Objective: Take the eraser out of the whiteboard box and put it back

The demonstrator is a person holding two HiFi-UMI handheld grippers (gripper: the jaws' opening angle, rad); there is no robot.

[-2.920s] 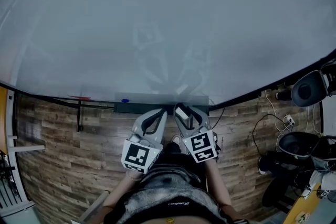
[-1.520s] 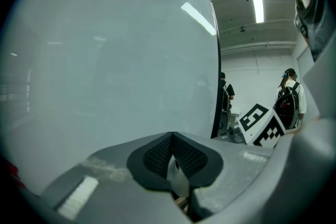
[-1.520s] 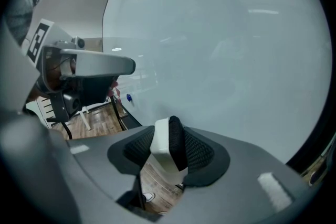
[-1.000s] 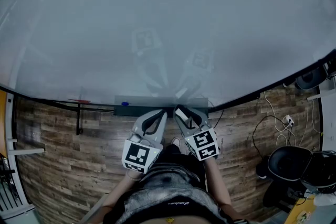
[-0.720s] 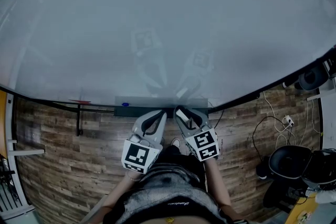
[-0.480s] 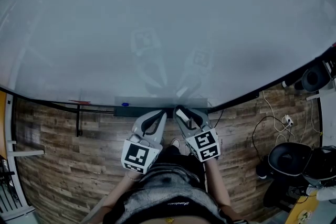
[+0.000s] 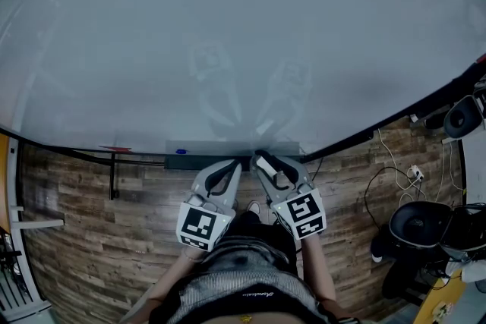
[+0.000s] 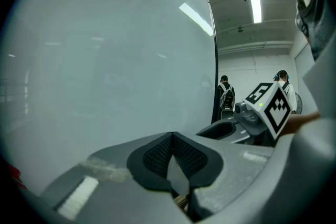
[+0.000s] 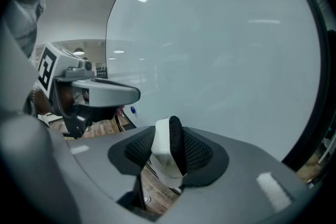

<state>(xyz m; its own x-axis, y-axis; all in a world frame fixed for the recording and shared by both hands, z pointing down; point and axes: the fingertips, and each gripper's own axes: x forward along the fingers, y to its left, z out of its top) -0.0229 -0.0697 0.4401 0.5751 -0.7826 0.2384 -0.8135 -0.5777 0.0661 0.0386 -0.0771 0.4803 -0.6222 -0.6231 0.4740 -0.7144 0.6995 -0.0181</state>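
Note:
The eraser, white with a black felt face, stands on edge between the pads of my right gripper, which is shut on it. In the head view this gripper holds the eraser just above the right part of the dark whiteboard box, a long tray under the whiteboard's lower edge. My left gripper hangs close beside it on the left, shut with nothing in it. The inside of the box is hidden.
A blue marker cap lies at the box's left end, and something red further left on the ledge. Wood floor lies below. Cables and a black chair stand at the right. People stand far off in the room.
My right gripper has risen a little with the eraser in it. The left gripper has stayed where it was. The black chair at the right has shifted.

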